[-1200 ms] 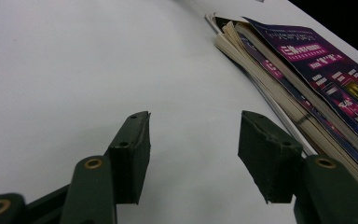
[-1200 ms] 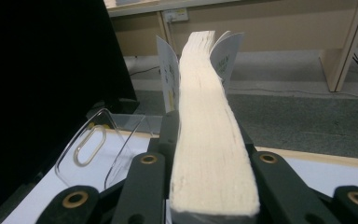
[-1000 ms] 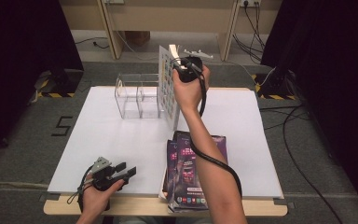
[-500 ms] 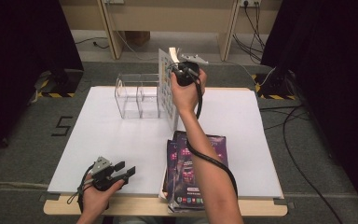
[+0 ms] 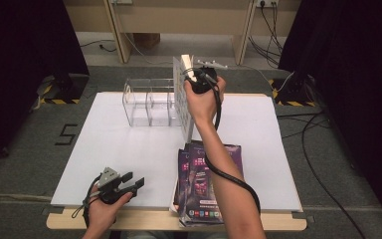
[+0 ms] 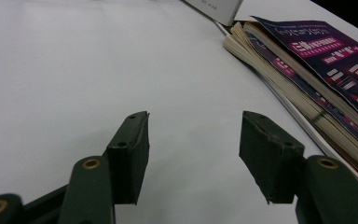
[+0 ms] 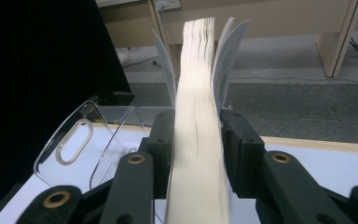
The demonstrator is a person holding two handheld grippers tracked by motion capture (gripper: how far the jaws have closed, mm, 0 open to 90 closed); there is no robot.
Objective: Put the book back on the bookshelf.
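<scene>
Right gripper view: the right claw [image 7: 196, 140] has just been opening around the upright book [image 7: 196, 93], whose lower edge is hidden; contact is unclear. The left claw [image 6: 193, 140] rests released over the tabletop [image 6: 51, 70], beside stacked books [image 6: 317, 70].

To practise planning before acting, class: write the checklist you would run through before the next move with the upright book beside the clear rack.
1. Book between the jaws of the right gripper: ok; the jaws have just been opening.
2. Pads pressing on the book: cannot tell.
3. Book upright at the right end of the clear rack: ok.
4. Book seated in a compartment: cannot tell.
5. Left gripper open with nothing between its jaws: ok.
6. Stack of books lying apart from the rack: ok.
</scene>
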